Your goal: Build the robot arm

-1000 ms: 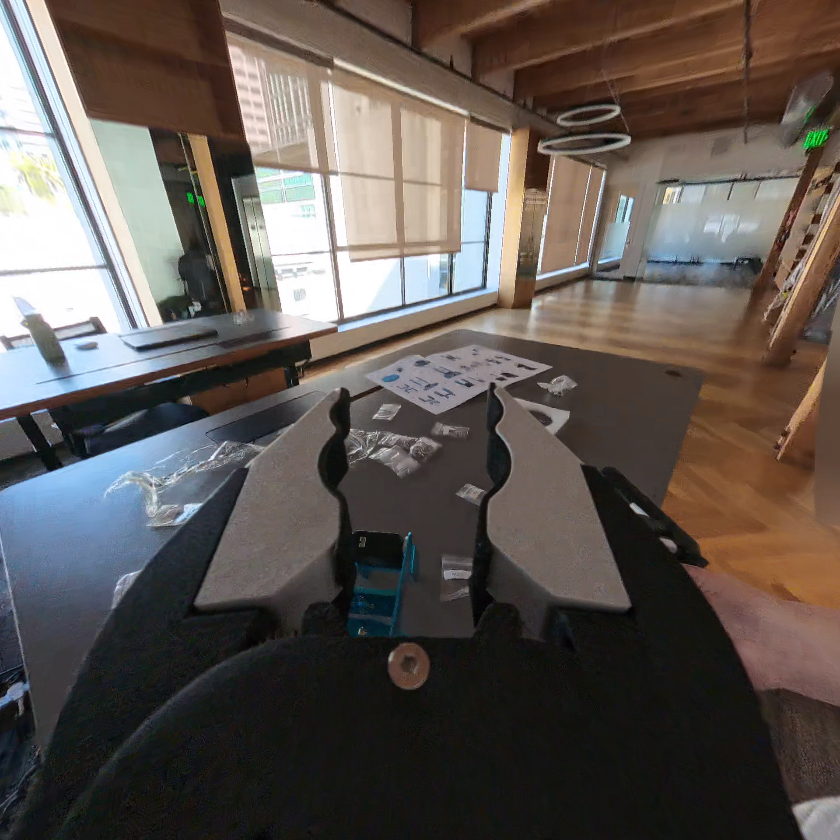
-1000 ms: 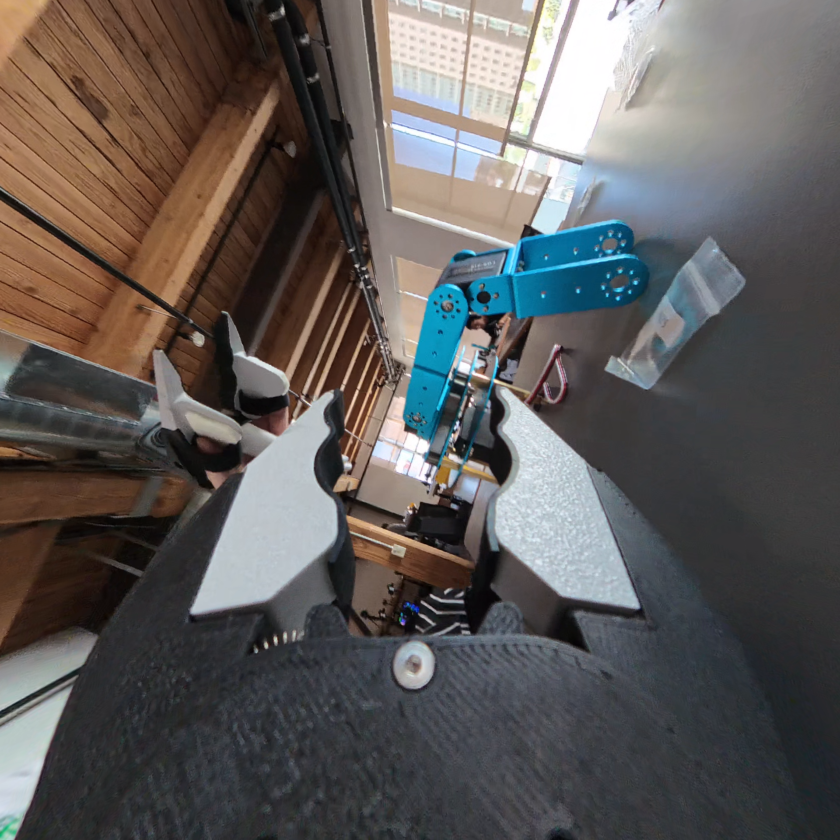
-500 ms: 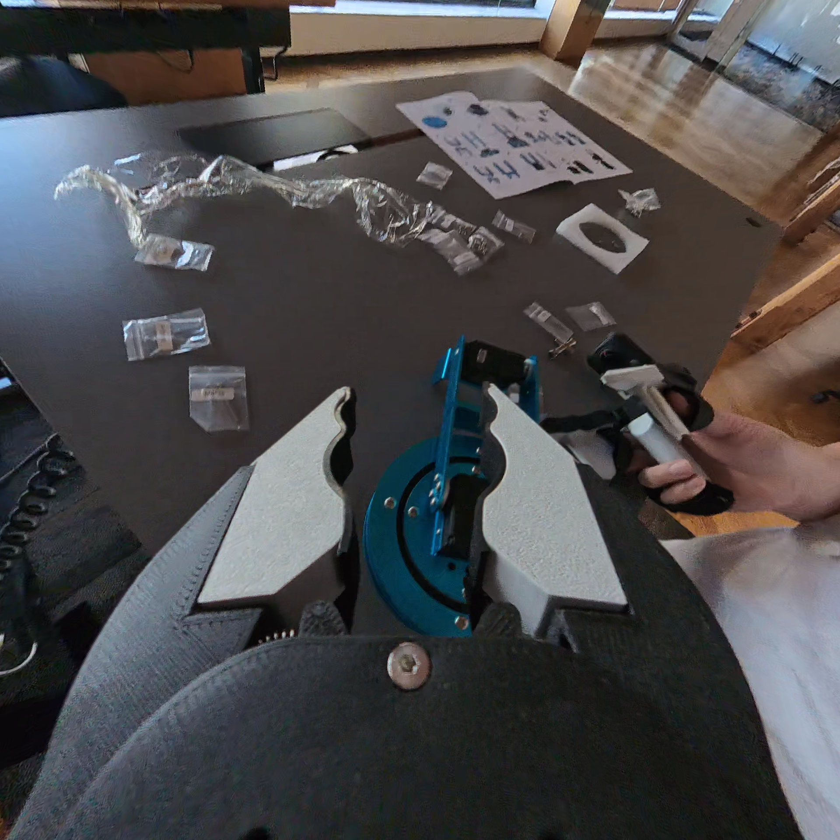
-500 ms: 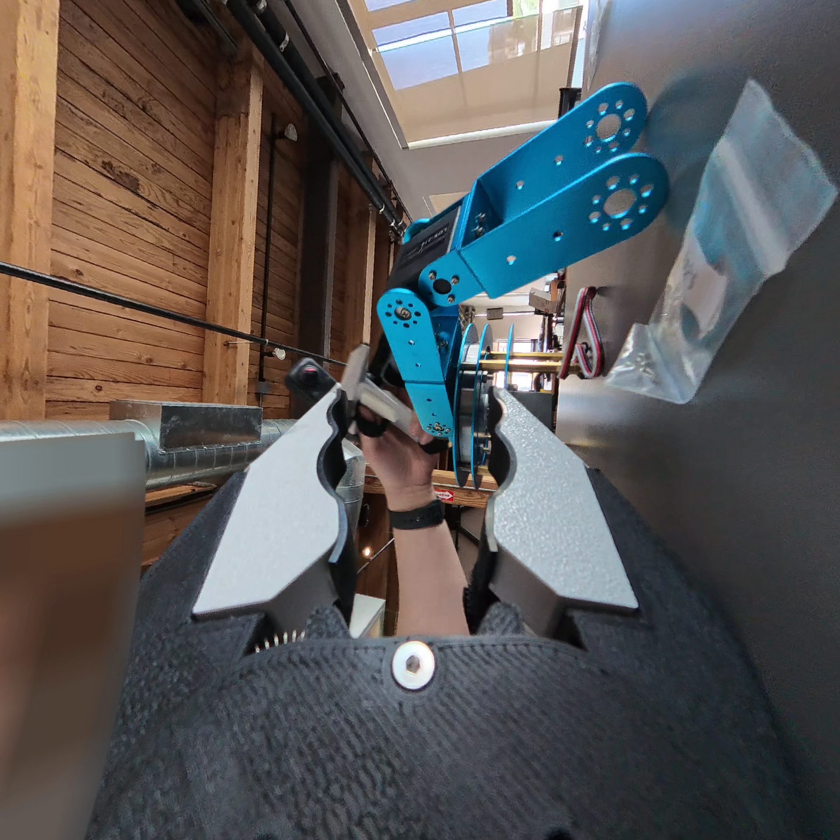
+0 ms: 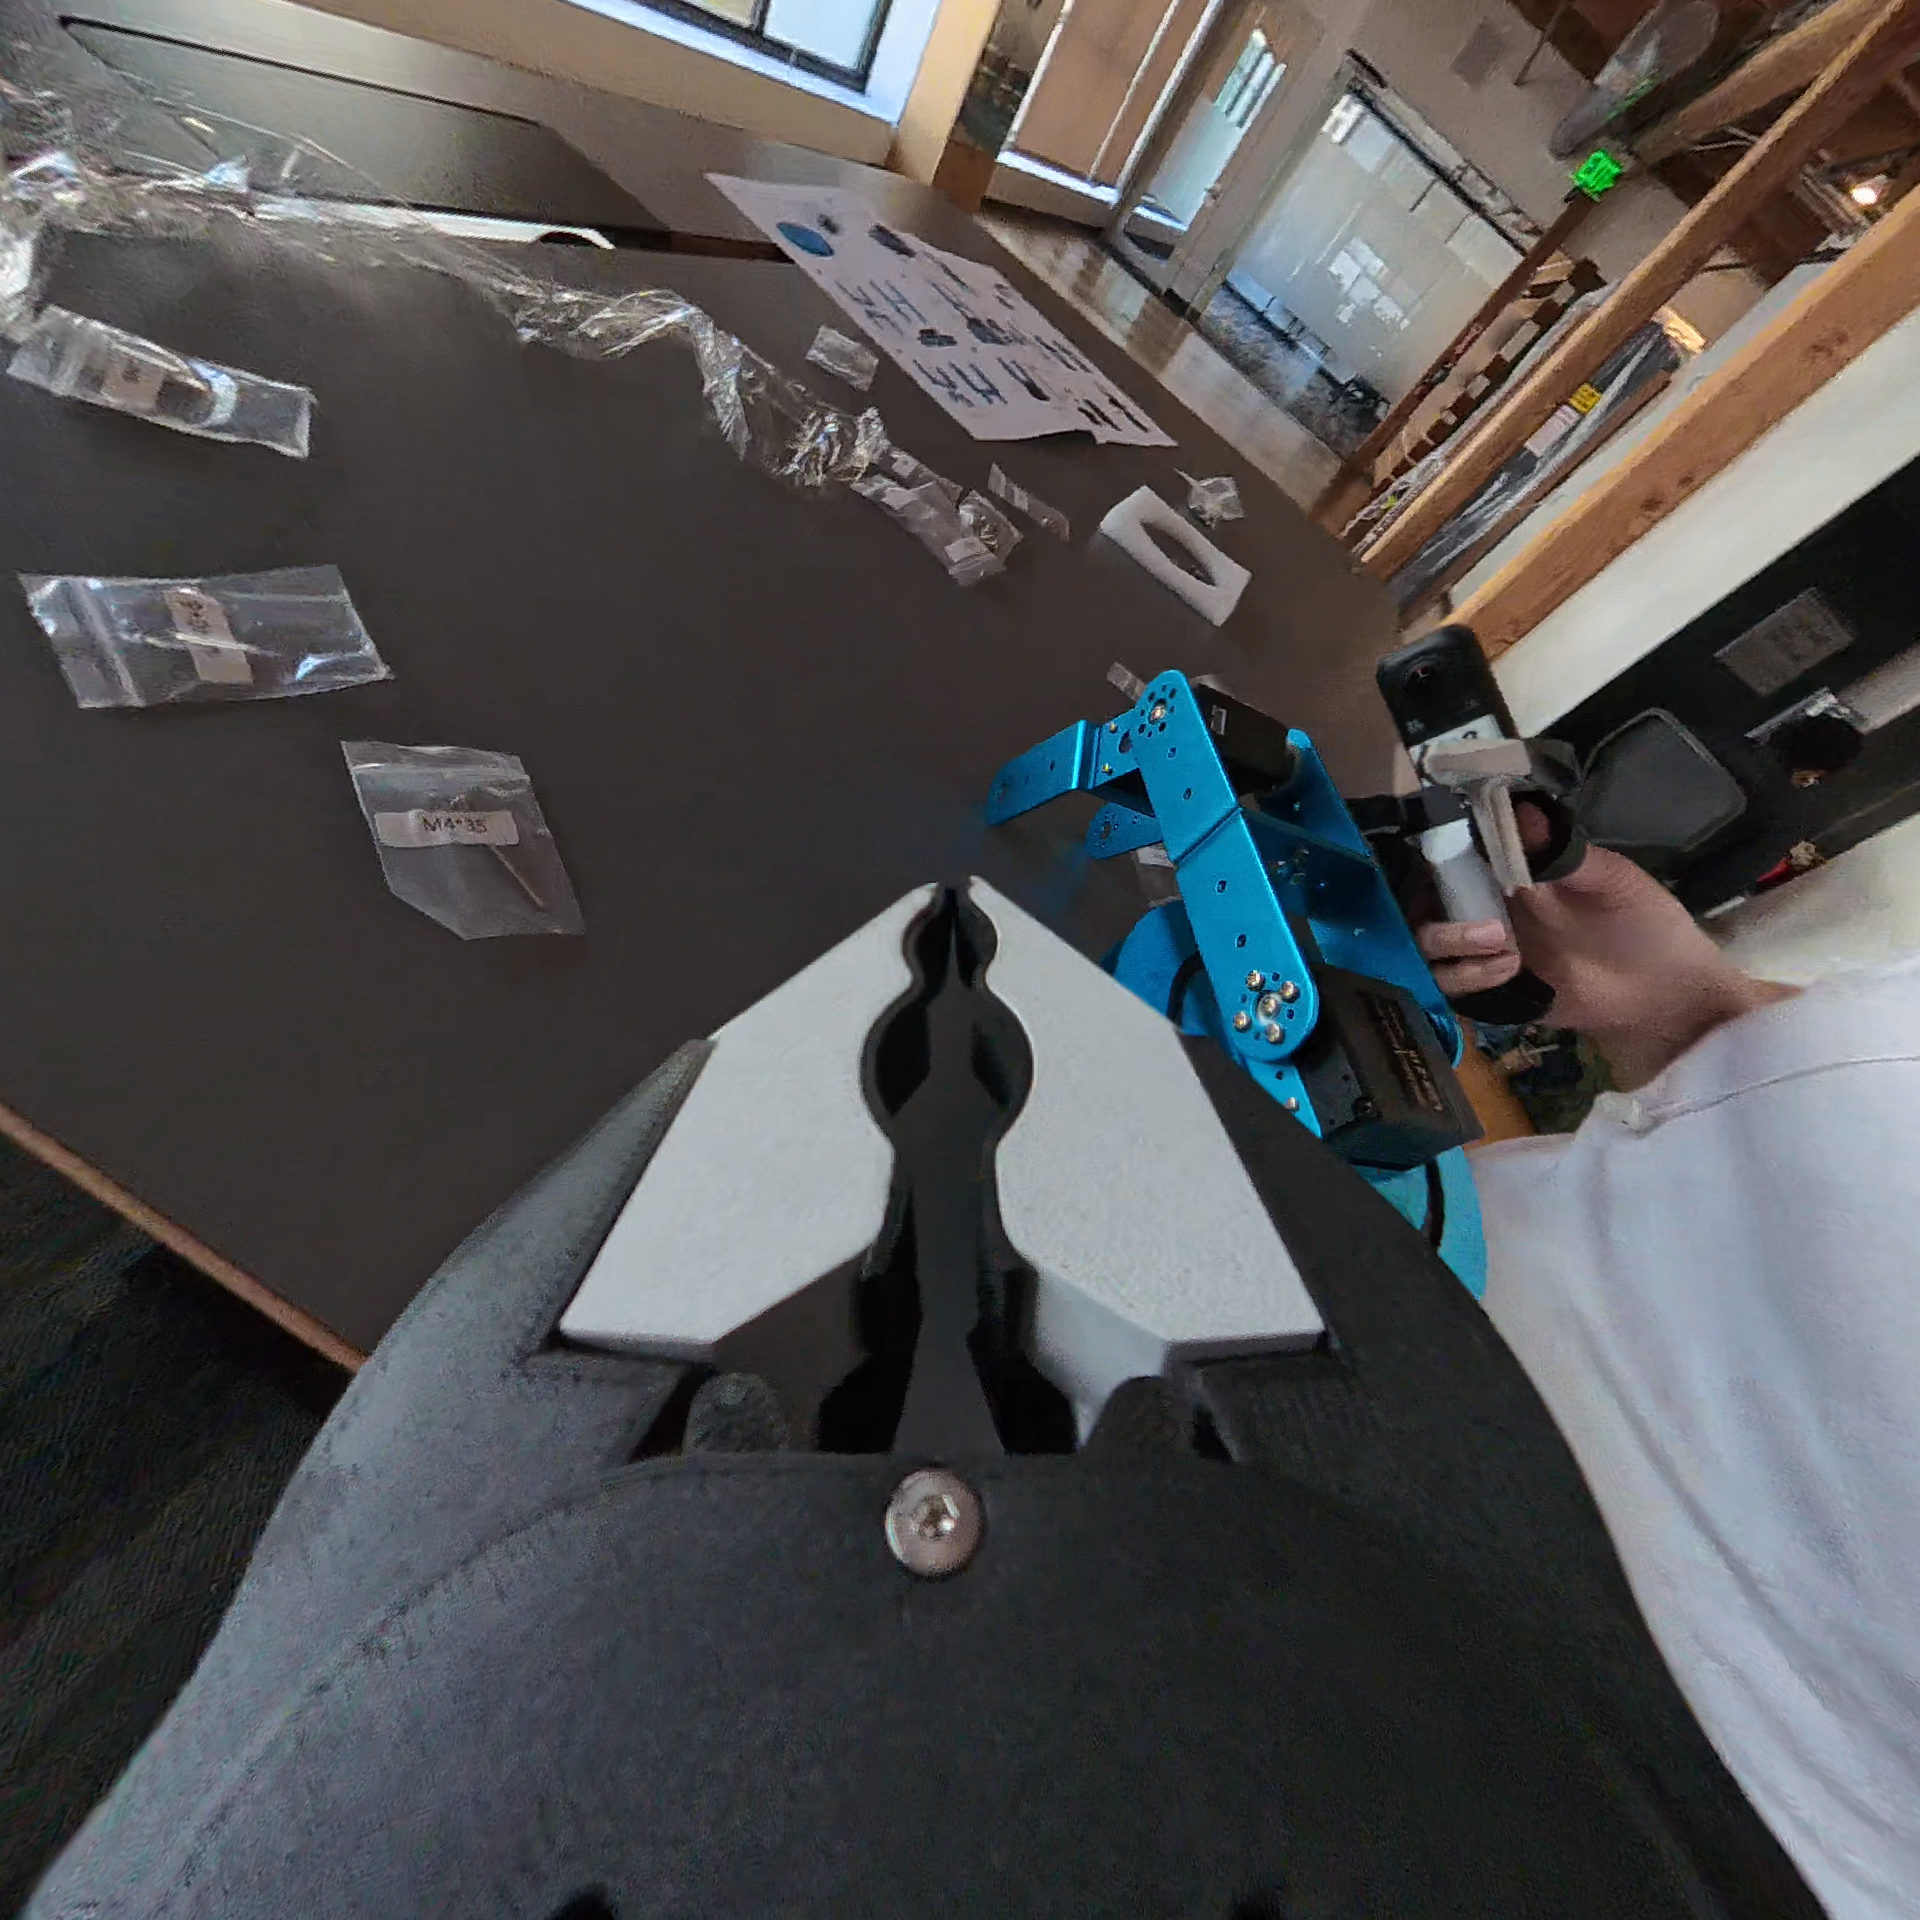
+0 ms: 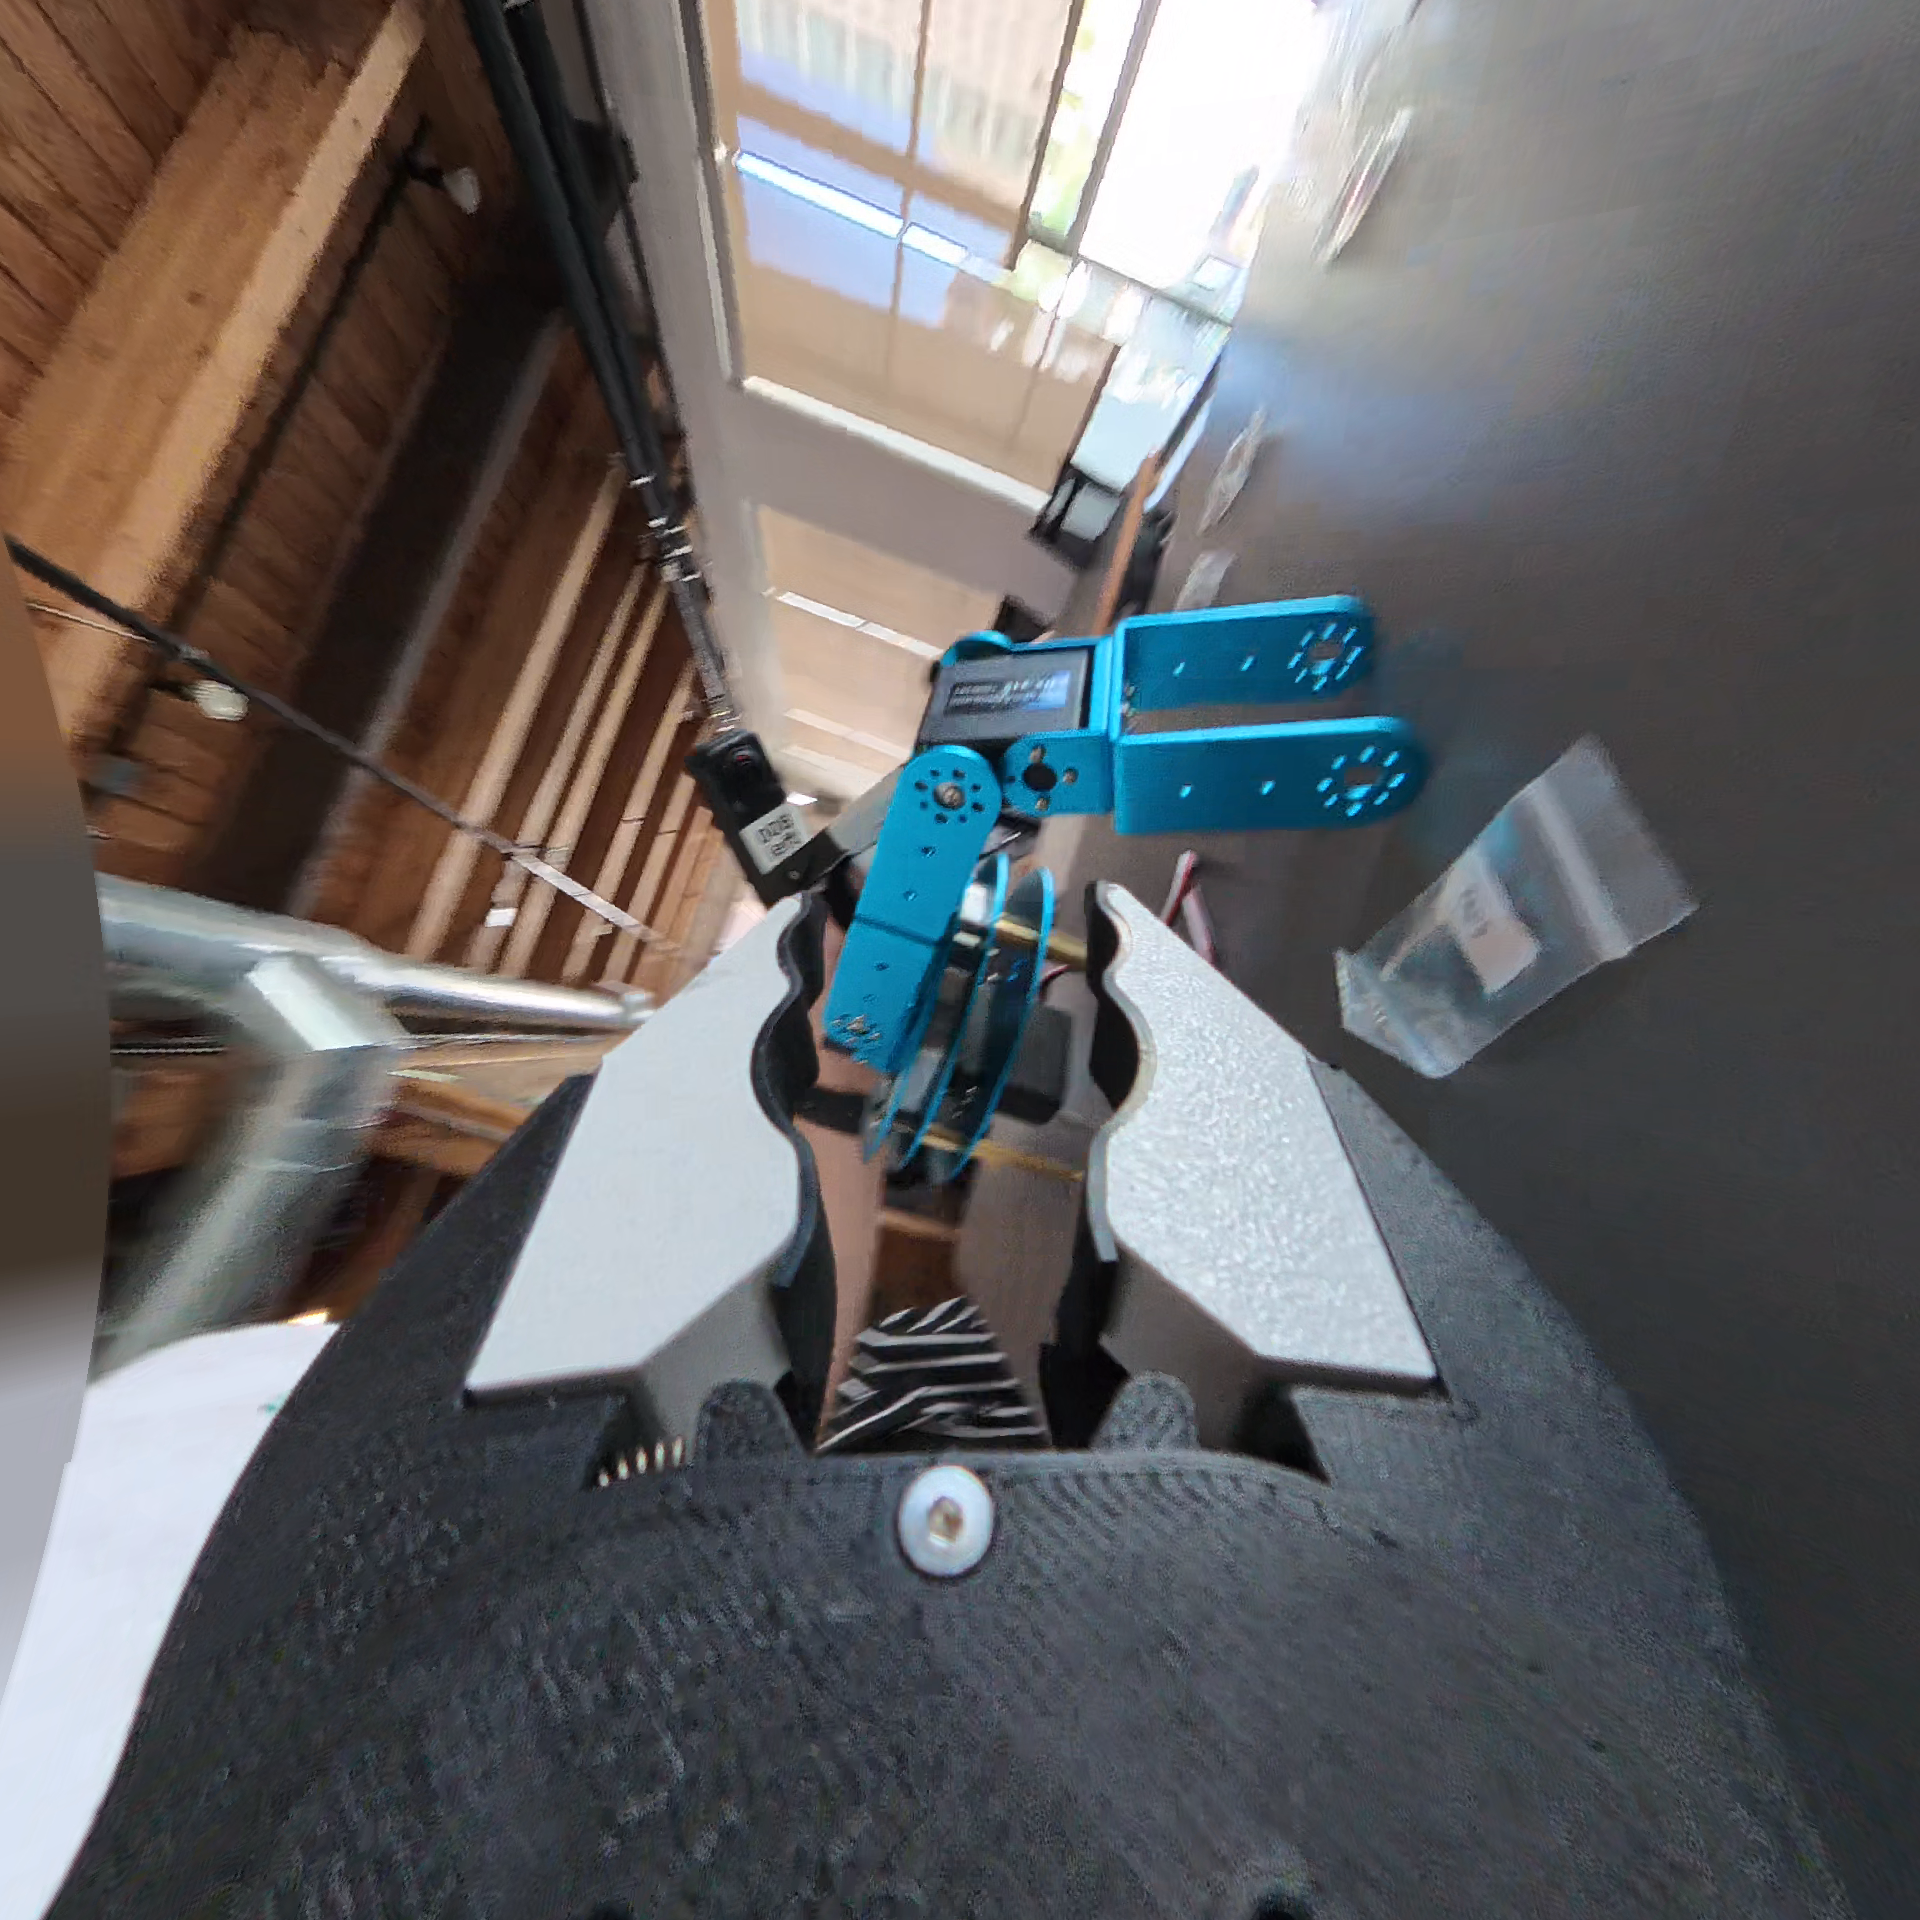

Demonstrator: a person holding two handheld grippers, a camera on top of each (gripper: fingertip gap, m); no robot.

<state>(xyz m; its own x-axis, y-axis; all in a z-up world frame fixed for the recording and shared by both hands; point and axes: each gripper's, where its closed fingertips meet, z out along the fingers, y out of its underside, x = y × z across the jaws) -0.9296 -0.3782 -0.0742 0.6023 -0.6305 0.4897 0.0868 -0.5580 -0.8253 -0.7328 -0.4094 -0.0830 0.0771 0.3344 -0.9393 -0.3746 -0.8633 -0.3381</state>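
A blue metal robot-arm kit point(image 5: 1242, 883) with black servos stands on a round blue base near the front edge of the dark table point(image 5: 644, 665). My left gripper point(image 5: 954, 896) is shut and empty, just left of the kit and apart from it. In the right wrist view my right gripper point(image 6: 951, 914) is open. The kit's blue arm point(image 6: 1247, 774) and its round base discs point(image 6: 1003, 997) lie just ahead, in line with the gap between the fingers. A hand holds the right gripper point(image 5: 1475, 831) behind the kit.
Small clear bags of parts point(image 5: 462, 836) point(image 5: 203, 634) lie left of the kit, and one point(image 6: 1507, 935) lies beside it. Crumpled clear wrap point(image 5: 644, 312), a printed sheet point(image 5: 935, 312) and a white foam piece point(image 5: 1174, 556) lie farther back. The person's white sleeve point(image 5: 1714, 1299) is at the right. About 20 cm separates my left fingertips from my right.
My left gripper has shut and swung from over the kit's base to its left side. My right gripper stays open and has drawn back a little from the kit.
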